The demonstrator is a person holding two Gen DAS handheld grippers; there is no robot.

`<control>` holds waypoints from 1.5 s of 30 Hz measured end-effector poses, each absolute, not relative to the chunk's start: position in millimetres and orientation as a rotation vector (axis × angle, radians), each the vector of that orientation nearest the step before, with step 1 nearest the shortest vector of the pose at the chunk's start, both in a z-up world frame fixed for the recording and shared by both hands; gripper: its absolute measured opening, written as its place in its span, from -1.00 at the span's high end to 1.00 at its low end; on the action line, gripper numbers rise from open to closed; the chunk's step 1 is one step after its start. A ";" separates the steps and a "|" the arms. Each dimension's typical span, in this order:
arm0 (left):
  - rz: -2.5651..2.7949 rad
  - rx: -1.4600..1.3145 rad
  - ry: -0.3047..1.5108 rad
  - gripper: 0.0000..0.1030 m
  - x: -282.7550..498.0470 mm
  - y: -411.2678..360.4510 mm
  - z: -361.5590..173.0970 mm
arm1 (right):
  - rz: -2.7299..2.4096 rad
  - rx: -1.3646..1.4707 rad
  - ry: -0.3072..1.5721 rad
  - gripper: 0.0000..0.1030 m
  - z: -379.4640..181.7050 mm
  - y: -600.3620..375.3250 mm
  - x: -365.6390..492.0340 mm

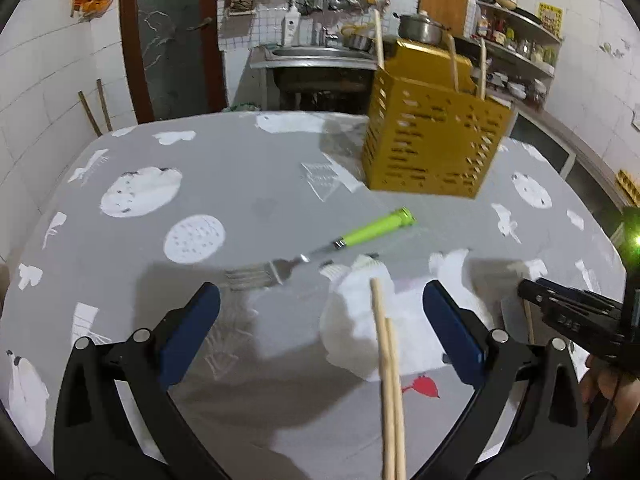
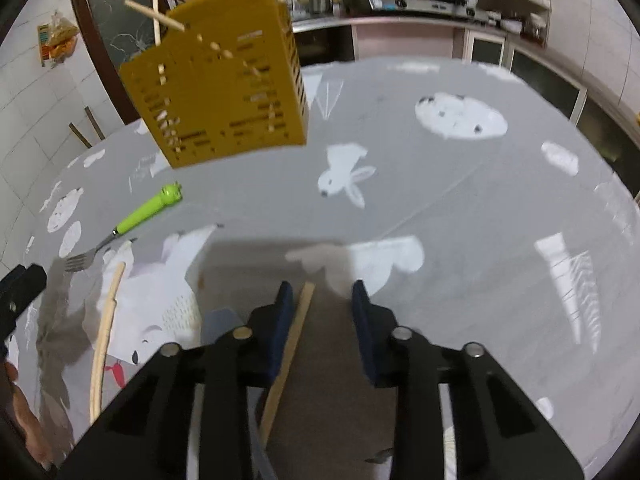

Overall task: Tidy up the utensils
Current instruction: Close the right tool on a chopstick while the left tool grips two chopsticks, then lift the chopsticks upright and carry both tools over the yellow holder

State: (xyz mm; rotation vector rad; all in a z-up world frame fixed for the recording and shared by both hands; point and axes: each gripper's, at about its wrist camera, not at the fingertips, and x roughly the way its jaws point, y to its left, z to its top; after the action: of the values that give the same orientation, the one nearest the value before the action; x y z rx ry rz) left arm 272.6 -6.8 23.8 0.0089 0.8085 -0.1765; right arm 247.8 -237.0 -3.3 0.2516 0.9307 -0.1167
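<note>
**Chopsticks between both tongs, holder waiting at the back**

Left wrist view shows the left tongs (image 1: 320,320) spread wide above the grey, rabbit-printed desk (image 1: 240,184), their blue pads clear of everything. A pair of pale wooden chopsticks (image 1: 386,360) lies flat between them, nearer the right-hand pad, tips pointing away from the camera. Just beyond lies a steel fork with a lime-green plastic handle (image 1: 340,244), tines toward the camera. Further back stands a mustard-yellow perforated plastic utensil holder (image 1: 432,148), with a few chopsticks already upright in it.

From the right wrist view, the right tongs (image 2: 320,300) are partly closed around a single pale wooden chopstick (image 2: 294,332) lying on the desk. The stick sits right beside the left-hand pad, while the other pad stands apart from it, so nothing is gripped yet.

Handling, as a judgement: chopsticks are light, stiff and thin, and smooth enough to roll or pivot on this glossy cloth. A pinch near the middle, across the width, should keep one from swinging when lifted; a grip near the end would probably let it droop or twist. The pair under the left tongs may part when squeezed, so both sticks should be caught together. The fork looks heavier at the steel end; its thick green handle seems the surest place to hold. The holder looks light and could tip if knocked.
</note>
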 end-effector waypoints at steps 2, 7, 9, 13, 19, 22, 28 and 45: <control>-0.197 0.025 0.826 -0.90 269.9 -13.9 18.8 | -0.126 0.235 0.921 0.68 -6.0 -233.9 247.7; -0.234 0.072 0.886 -0.68 262.6 -29.8 2.9 | -0.117 0.244 0.895 0.82 -5.1 -242.2 251.6; -0.235 0.086 0.914 -0.51 263.4 -34.9 -4.0 | -0.120 0.231 0.892 0.82 -4.4 -245.4 255.5; -0.255 0.056 0.980 -0.26 269.5 -34.3 -12.4 | -0.101 0.228 0.893 0.82 -3.0 -249.4 259.4; -0.248 0.105 1.006 -0.17 272.6 -42.3 -21.4 | -0.091 0.228 0.894 0.82 -5.3 -249.7 262.0; -0.237 0.127 1.000 -0.11 278.6 -46.2 -24.8 | -0.090 0.225 0.895 0.82 -5.2 -249.3 262.1; -0.236 0.157 1.036 0.67 286.4 -52.0 -21.6 | -0.087 0.215 0.914 0.82 -4.3 -249.2 264.8; -0.253 0.054 0.999 0.80 285.8 -48.3 -2.3 | -0.106 0.248 0.862 0.86 14.8 -247.4 262.1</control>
State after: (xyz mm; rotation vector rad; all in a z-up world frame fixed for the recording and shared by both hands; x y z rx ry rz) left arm 285.8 -48.3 -2.3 0.0537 0.9985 -0.2525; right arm 262.1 -247.4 14.8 0.2477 0.8625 -0.1057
